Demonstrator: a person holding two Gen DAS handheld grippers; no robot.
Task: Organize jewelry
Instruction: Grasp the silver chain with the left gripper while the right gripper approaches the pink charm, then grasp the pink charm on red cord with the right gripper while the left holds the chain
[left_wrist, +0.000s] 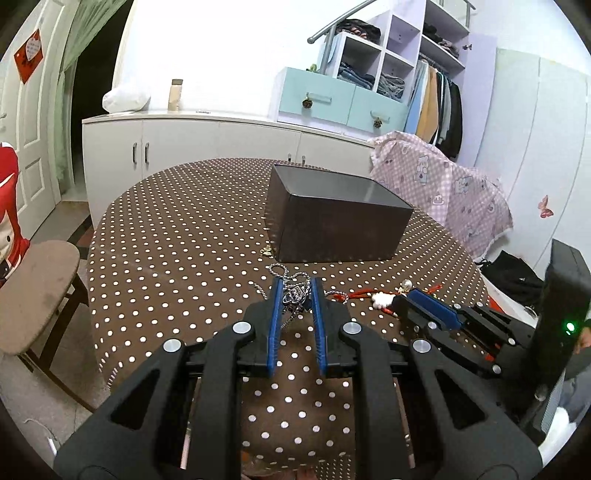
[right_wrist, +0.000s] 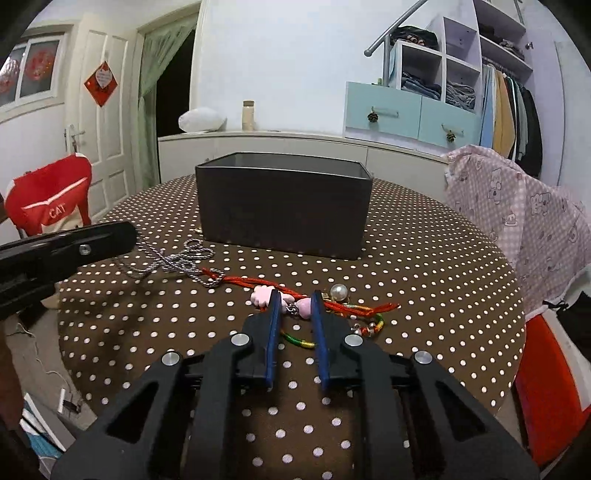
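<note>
In the left wrist view the left claw (left_wrist: 296, 291) pinched a silver chain (left_wrist: 291, 295) on the dotted counter (left_wrist: 177, 258) before the dark box (left_wrist: 332, 229), while in the right wrist view the right claw (right_wrist: 294, 301) gripped a pink charm (right_wrist: 295, 307) on a red cord (right_wrist: 340, 306).

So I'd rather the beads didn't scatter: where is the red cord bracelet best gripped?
Judging by its pose, pinch the red cord bracelet at its pink charm, coming from the near side, angled down: the cord lies flat across the table, and the charm is the only raised part.
</note>
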